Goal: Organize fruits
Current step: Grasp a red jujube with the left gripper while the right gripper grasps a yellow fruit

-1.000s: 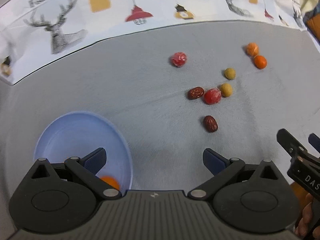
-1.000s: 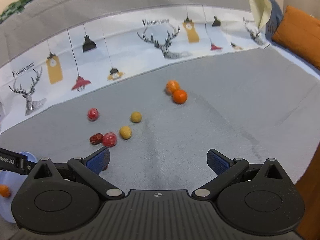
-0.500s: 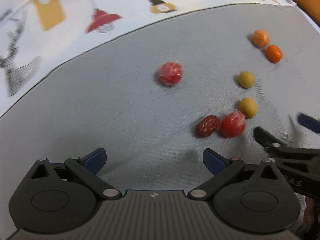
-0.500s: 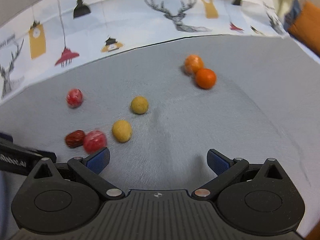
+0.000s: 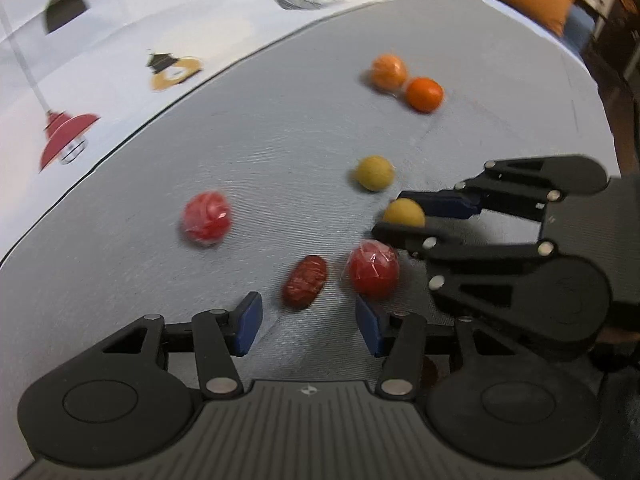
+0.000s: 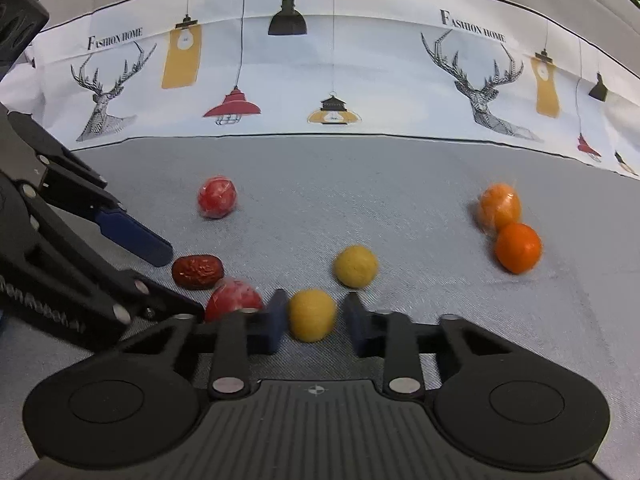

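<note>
Now right hand-held gripper (image 6: pixel 314 320) pinches one of two yellow fruits (image 6: pixel 312 314); left (image 5: pixel 308 322) closing, empty.

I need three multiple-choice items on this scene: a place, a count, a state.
1. Where does the date lie?
A) beside a red ball
B) between the orange fruits
C) on the printed cloth

2. How many yellow fruits are there?
A) one
B) two
C) four

3. How do the jaws of the right gripper stand?
A) wide open, empty
B) around the near yellow fruit
C) on one of the orange fruits

Key:
1 A: the two lie side by side.
2 B: one lies free, one between the jaws.
3 B: the jaws have just closed on it.
</note>
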